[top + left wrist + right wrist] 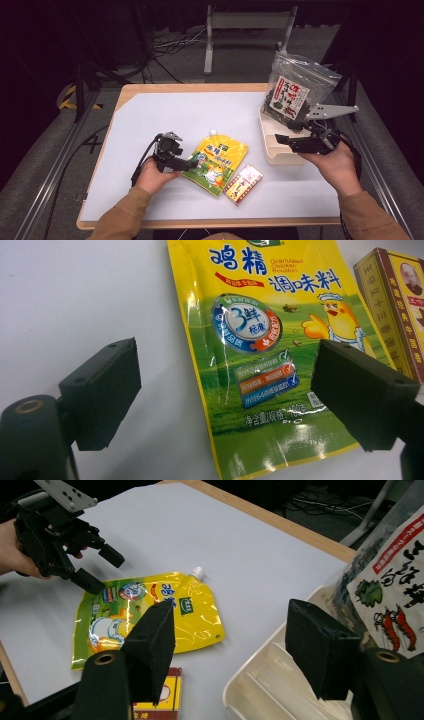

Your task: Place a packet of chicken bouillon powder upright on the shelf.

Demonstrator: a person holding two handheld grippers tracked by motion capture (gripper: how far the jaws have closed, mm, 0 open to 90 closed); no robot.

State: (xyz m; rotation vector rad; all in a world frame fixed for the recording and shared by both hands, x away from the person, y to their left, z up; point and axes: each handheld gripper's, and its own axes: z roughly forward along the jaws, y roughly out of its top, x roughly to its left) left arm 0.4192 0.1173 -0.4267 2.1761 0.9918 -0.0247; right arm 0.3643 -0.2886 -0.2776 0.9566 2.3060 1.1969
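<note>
- Two grippers are at work, but the left gripper point(192, 162) is the nearer one to the yellow pouch point(217, 161) — its jaws stand apart and empty just over the pouch's lower left edge, while the right gripper point(280, 139) sits well off to the right at the white tray point(274, 150).
- From the left gripper view the pouch point(260, 355) lies straight ahead between the two jaws, flat on the white table point(75, 300); one jaw hangs over bare table, the other over the pouch's print.
- Its long axis runs from the white spout point(214, 132) at the far end down to the bottom seam nearest the person, slightly slanted; the left gripper comes at it from the side, near the bottom end.
- The right gripper's jaws are wide apart too, nothing between them — beyond them lie the tray's edge and the dark snack bag point(395, 575) standing in it.
- A small red-and-yellow box point(243, 184) lies just beside the pouch's right edge; whether they touch I cannot tell.
- Whether the left jaws already touch the pouch is unclear.
</note>
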